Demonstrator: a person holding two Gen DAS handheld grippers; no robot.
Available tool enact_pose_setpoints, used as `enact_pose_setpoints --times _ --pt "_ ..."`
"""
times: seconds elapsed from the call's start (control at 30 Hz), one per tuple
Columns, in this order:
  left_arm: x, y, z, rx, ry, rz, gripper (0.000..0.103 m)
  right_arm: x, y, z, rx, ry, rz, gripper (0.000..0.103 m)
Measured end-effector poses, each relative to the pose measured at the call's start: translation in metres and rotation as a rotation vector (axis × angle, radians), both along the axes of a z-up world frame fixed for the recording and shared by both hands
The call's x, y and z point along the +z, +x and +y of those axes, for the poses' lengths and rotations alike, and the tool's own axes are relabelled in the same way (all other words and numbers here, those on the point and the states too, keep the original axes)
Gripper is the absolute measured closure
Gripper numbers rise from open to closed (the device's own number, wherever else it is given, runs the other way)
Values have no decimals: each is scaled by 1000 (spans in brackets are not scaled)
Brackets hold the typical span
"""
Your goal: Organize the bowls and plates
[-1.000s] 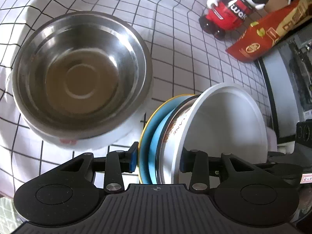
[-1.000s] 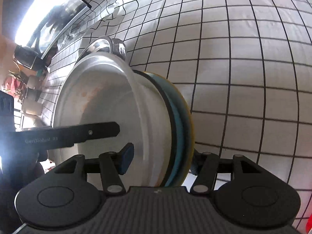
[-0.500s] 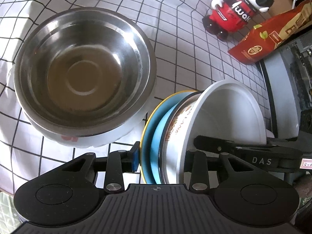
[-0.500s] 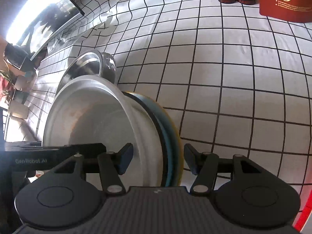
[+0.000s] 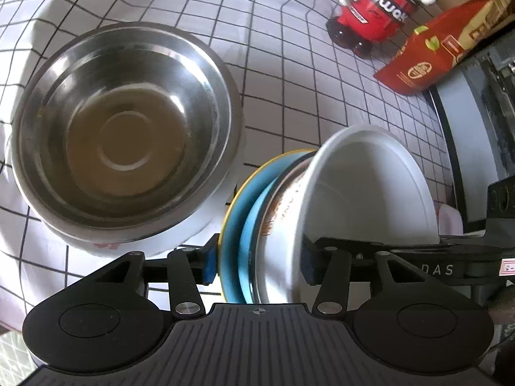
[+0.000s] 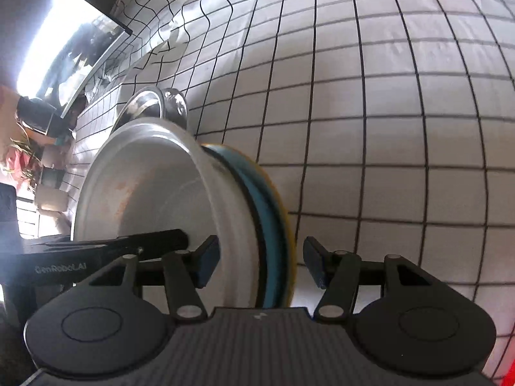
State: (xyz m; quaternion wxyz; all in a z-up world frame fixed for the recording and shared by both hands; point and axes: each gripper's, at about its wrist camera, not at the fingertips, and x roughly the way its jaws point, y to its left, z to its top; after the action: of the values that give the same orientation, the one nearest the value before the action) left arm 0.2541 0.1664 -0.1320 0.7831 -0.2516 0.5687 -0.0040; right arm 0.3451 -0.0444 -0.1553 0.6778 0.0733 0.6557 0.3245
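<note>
A nested stack, a white bowl (image 5: pixel 370 193) in a blue plate with a yellow rim (image 5: pixel 236 225), is held on edge. My left gripper (image 5: pixel 257 265) is shut on the stack, its pads against the plate and the bowl's inside. My right gripper (image 6: pixel 260 262) straddles the same stack (image 6: pixel 161 193) from the other side, its pads a little apart from it, so it is open. A large steel bowl (image 5: pixel 125 135) sits on the checked cloth just left of the stack; its rim also shows in the right wrist view (image 6: pixel 151 104).
A red and white toy robot (image 5: pixel 379 9) and a red packet (image 5: pixel 450 41) stand at the far right of the cloth. A dark appliance (image 5: pixel 482 112) borders the right side. Checked cloth (image 6: pixel 386 128) stretches to the right of the stack.
The right gripper's pads have opened away from the stack. The left gripper has kept its hold, and the stack has shifted slightly relative to the steel bowl.
</note>
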Motion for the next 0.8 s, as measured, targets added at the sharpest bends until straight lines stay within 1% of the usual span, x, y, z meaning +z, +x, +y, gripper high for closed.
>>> enact_pose_setpoints --times 0.13,0.23,0.43,0.63,0.8 --pt "0 -1 -3 -10 20 -9 50 3 -7 4 15 9 -4 45" --pt "0 -1 -3 -23 19 -11 50 2 -6 3 6 27 9 45" --pt "0 0 -5 -60 24 -5 50 2 -8 3 2 33 2 46" --pt "-1 0 -2 -70 2 2 50 3 -10 5 -11 31 -2 45" --pt "-1 -3 -1 -104 -7 14 50 4 -18 8 17 11 -11 45"
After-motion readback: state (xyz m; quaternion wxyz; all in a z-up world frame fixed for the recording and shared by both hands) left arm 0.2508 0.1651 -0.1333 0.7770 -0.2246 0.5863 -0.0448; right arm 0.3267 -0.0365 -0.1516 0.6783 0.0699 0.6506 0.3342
